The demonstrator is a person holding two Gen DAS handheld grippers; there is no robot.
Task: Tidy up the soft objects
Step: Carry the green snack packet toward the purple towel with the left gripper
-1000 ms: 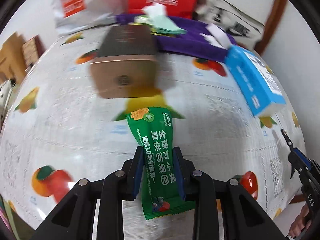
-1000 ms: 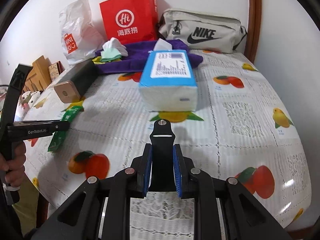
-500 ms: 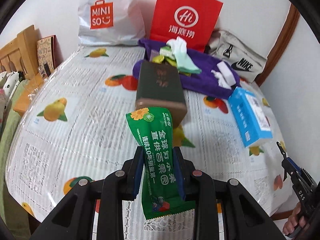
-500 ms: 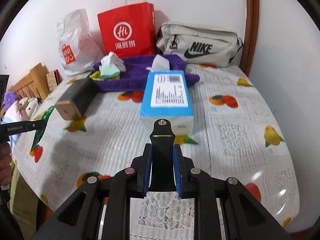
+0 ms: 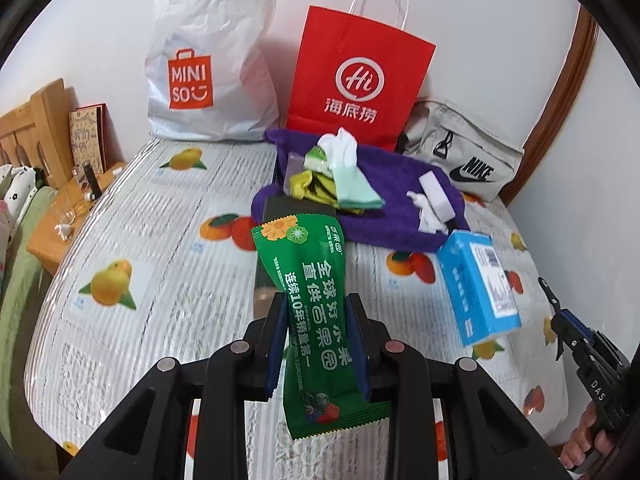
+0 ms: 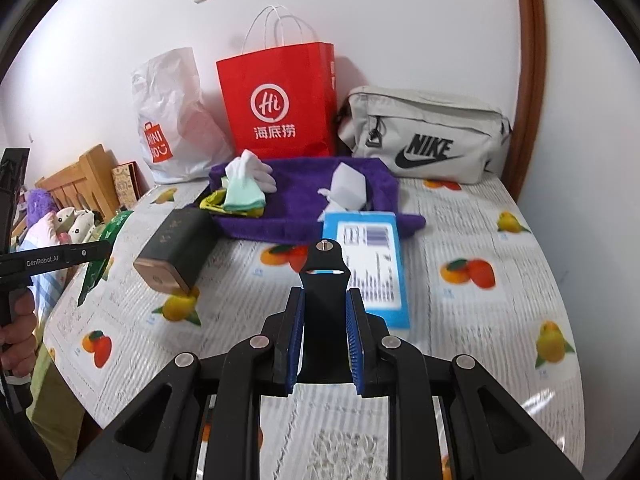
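My left gripper point(image 5: 317, 312) is shut on a green snack packet point(image 5: 316, 304) and holds it up above the fruit-print table. The packet point(image 6: 100, 256) also shows at the left of the right wrist view. My right gripper point(image 6: 325, 308) is shut on a black watch strap point(image 6: 325, 280) above the table's near side. A purple towel point(image 6: 304, 200) lies at the back with a white glove point(image 6: 252, 170), mint and yellow socks point(image 6: 240, 198) and white tissue point(image 6: 348, 184) on it. A blue tissue pack point(image 6: 368, 264) lies in front of the towel.
A dark box with a copper end point(image 6: 176, 252) lies left of the tissue pack. A white Miniso bag point(image 5: 208, 64), a red paper bag point(image 5: 356, 80) and a grey Nike bag point(image 6: 424, 136) stand against the back wall. A wooden headboard point(image 5: 36, 128) is at the left.
Both grippers have risen and pulled back from the table, still holding the packet and the strap. The views now take in the bags and the wall.
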